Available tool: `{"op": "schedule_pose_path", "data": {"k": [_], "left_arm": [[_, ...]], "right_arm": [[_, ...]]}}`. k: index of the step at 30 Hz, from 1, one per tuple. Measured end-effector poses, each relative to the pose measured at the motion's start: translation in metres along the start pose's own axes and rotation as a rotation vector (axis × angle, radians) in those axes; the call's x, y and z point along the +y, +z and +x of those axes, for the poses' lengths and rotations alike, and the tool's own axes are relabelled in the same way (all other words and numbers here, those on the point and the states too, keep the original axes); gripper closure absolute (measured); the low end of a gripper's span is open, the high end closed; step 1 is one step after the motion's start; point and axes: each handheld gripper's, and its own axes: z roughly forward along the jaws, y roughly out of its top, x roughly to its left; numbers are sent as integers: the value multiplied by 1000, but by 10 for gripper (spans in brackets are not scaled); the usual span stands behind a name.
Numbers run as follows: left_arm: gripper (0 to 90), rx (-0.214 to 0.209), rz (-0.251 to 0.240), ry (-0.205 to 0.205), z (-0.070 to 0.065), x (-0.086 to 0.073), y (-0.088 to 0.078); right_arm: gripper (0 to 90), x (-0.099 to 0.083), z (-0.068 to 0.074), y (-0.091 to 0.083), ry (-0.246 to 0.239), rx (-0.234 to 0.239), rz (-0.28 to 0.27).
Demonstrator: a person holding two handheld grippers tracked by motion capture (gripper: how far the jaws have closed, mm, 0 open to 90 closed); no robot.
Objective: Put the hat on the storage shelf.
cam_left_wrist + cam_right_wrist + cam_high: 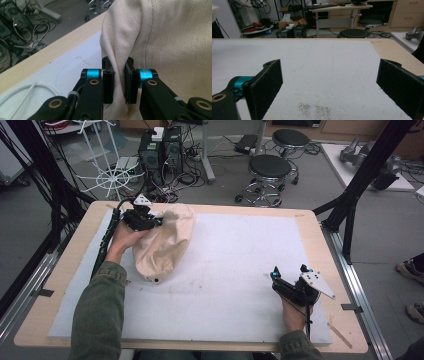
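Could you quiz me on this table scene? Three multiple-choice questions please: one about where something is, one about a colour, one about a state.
1. Where is the cloth bag?
A. far left part of the white mat
B. near right corner
C. on a stool

2. What colour is the bag?
A. blue
B. cream
C. black

3. How does the right gripper stand?
A. shut on cloth
B. holding a cable
C. open, with nothing between its jaws

Answers: 1 A, it lies by the left gripper. 2 B, pale cream fabric. 3 C, bare mat shows between its jaws.

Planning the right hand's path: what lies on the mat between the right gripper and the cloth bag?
Nothing: in the high view the white mat is bare between the right gripper and the cream cloth bag.
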Motion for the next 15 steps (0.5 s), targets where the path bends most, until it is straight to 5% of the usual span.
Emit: {"op": "schedule_pose_path", "data": {"k": [15], "left_arm": [[804,-124,-171,0,-14,-2,-50]], "right_arm": [[56,0,2,1,-4,7,7]]}}
